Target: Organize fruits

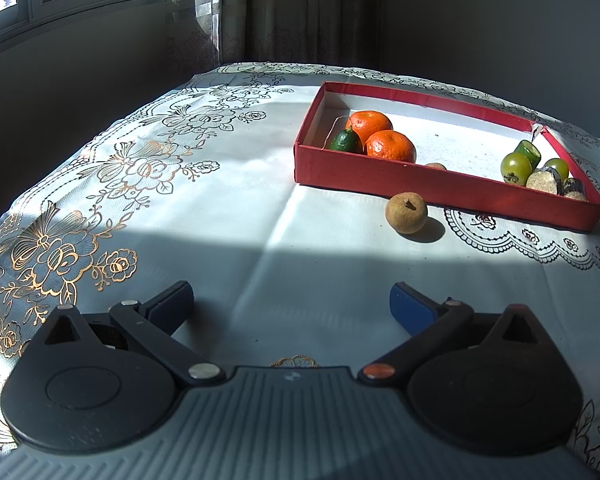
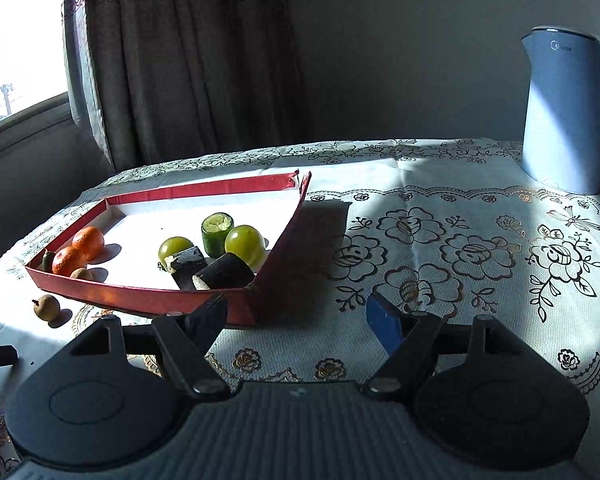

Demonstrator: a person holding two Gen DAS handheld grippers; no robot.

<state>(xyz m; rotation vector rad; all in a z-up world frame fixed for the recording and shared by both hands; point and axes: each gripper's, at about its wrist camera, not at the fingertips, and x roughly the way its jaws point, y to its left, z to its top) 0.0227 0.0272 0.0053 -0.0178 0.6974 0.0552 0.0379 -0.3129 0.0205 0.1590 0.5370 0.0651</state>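
both pairs of fingers stand released, nothing between them: left gripper [image 1: 291, 300] low over the surface, right gripper [image 2: 296, 312] at the red box's [image 1: 440, 188] near corner. one brown fruit [image 1: 407, 213] sits outside, touching the box's front wall, stem up, too round for a long axis; probably next to sort.

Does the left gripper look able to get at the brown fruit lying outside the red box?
Probably yes: the left gripper is open and empty, and only bare tablecloth lies between it and the brown fruit.
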